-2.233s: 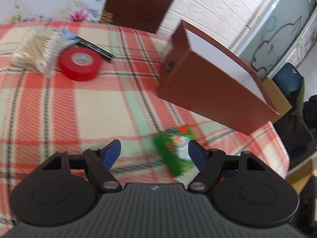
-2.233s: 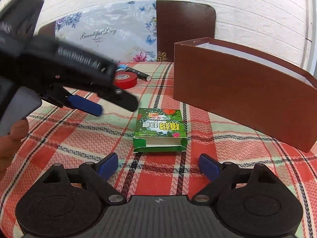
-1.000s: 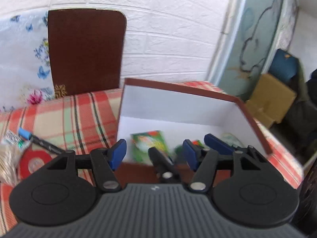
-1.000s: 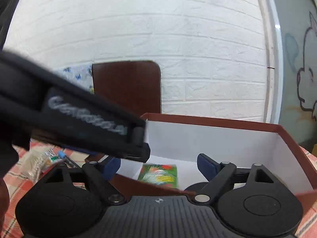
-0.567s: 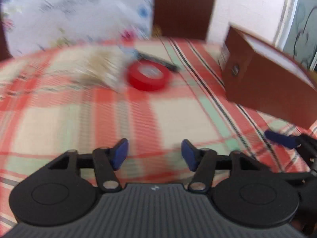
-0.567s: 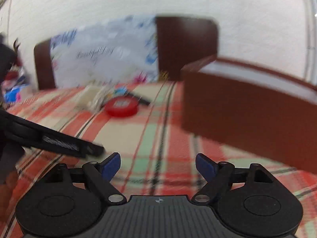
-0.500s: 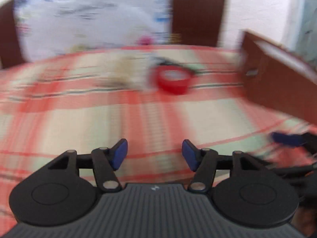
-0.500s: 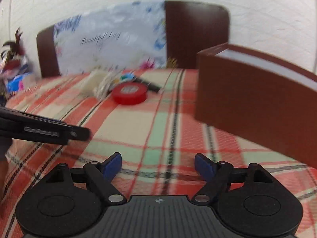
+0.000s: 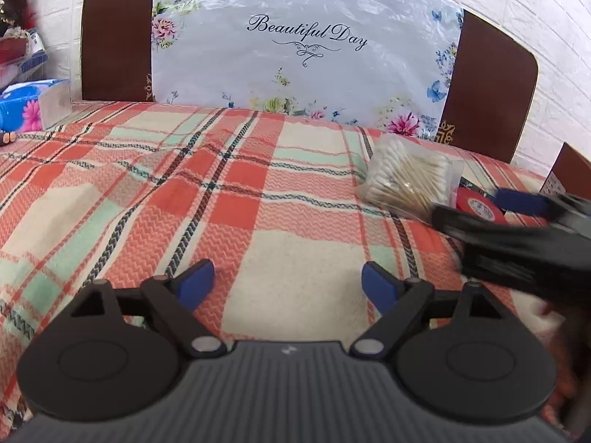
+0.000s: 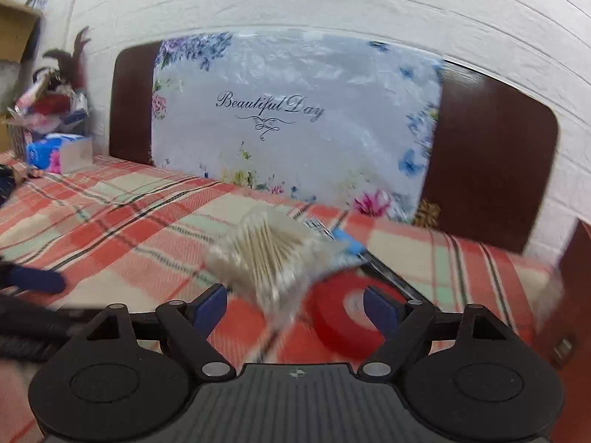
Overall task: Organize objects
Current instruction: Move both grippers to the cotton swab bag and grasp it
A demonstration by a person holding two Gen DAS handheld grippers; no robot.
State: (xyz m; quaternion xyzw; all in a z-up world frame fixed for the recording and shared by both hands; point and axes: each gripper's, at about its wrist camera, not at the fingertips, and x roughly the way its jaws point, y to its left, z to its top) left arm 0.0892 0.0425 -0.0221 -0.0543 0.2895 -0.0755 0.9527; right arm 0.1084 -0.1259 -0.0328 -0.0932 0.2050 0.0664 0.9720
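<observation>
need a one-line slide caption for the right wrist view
Open right gripper closes in on a bag of cotton swabs beside a red tape roll on the plaid tablecloth.

**Plaid, florals and a spot of red**

The tablecloth (image 9: 258, 170) was plaid: coral-red and cream squares with mint-green bands and thin dark lines. At the far side a white plastic sheet (image 9: 306, 48) carried blue and pink flower prints, blue butterflies and black script, draped over a dark brown board (image 9: 114, 37). The wall (image 10: 332, 11) was white brick. On the right, the cotton swabs (image 9: 410, 179) were white-tipped on pale wooden sticks in a clear bag, and the tape roll (image 10: 347, 317) was bright red. A tissue pack (image 9: 26, 105) at far left was blue with a pink flower. Both grippers had blue pads (image 9: 194, 284) on black bodies.
</observation>
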